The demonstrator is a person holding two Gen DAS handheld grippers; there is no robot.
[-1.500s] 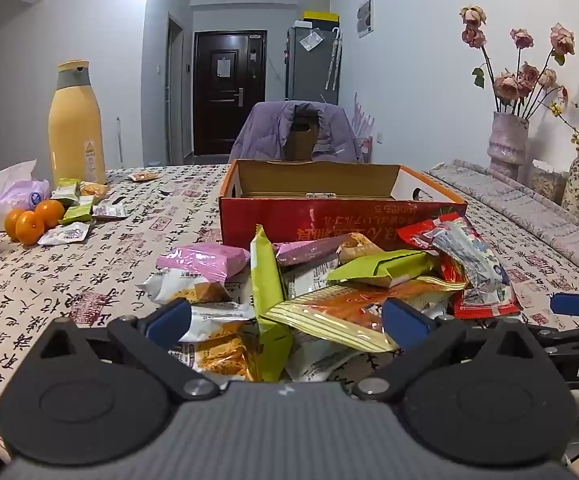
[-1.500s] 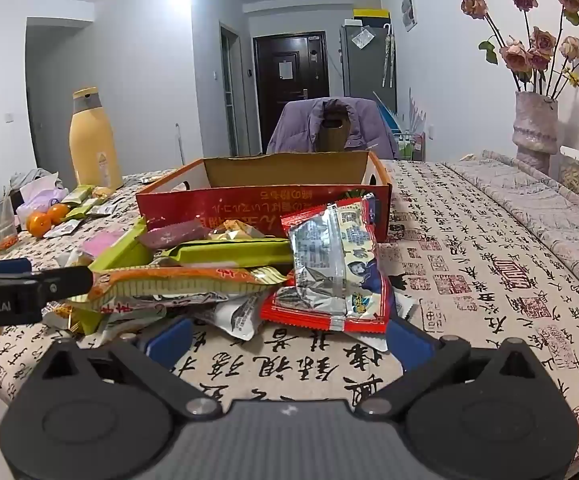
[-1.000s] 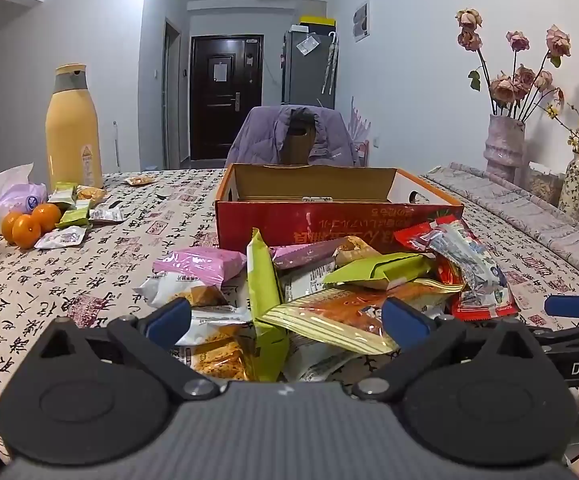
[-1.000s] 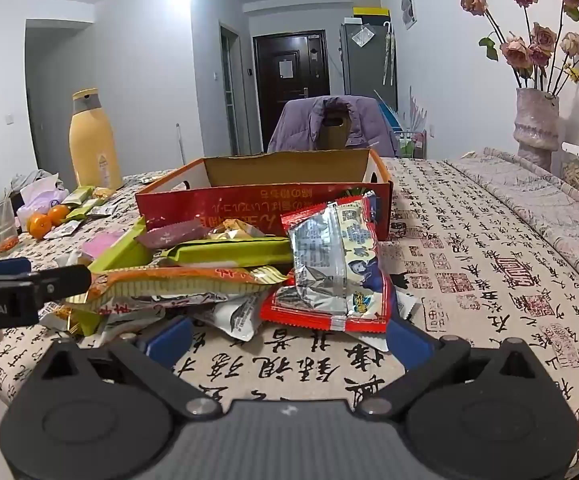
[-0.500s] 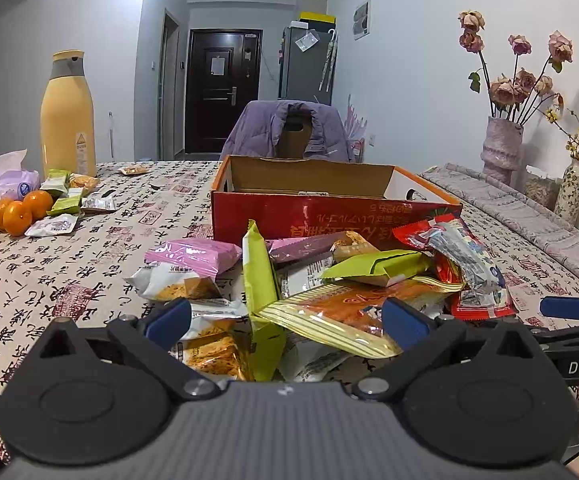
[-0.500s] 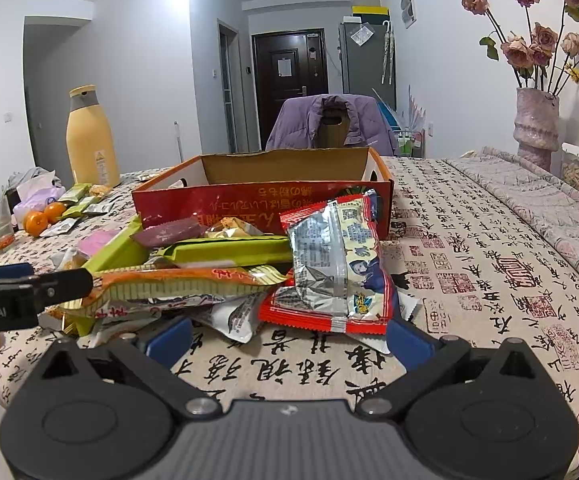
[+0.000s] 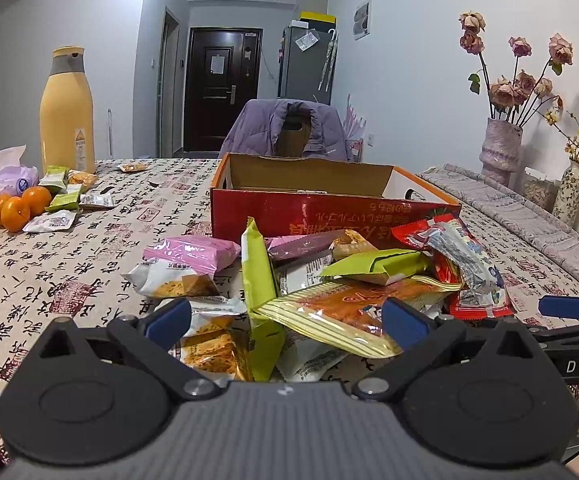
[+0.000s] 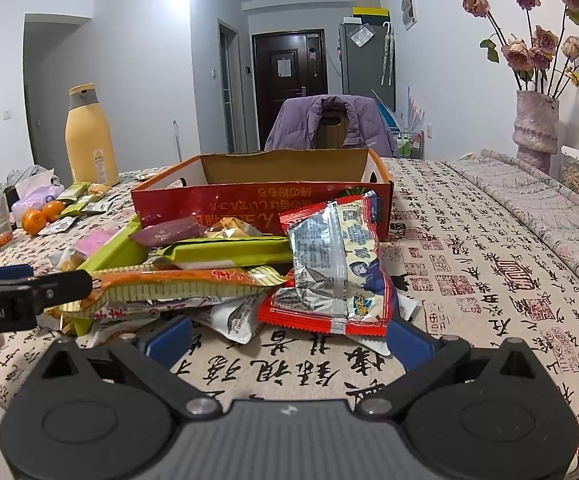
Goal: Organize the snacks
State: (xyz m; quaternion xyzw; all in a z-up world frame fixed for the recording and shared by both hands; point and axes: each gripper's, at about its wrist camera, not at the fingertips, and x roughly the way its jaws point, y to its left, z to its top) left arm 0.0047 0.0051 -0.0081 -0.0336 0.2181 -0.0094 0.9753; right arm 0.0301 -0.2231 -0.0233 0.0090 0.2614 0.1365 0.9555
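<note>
A pile of snack packets lies on the patterned tablecloth in front of an open red cardboard box [image 7: 329,212] [image 8: 249,200]. The pile holds a long orange packet [image 7: 349,304] [image 8: 169,284], a green packet [image 7: 373,266] [image 8: 225,250], a pink packet [image 7: 189,254] and a red and silver packet [image 7: 465,268] [image 8: 333,272]. My left gripper [image 7: 285,320] is open and empty at the near edge of the pile. My right gripper [image 8: 289,336] is open and empty just before the red and silver packet. Each gripper shows at the edge of the other's view.
A tall yellow bottle [image 7: 66,116], oranges [image 7: 17,208], a tissue pack and small packets [image 7: 65,200] sit at the far left. Vases of dried flowers [image 7: 501,152] [image 8: 535,128] stand on the right. A chair with a purple jacket [image 7: 289,128] is behind the box.
The left gripper's view has shifted slightly, with the bottle and oranges sliding a little. Both grippers stay open near the pile. No packet has moved.
</note>
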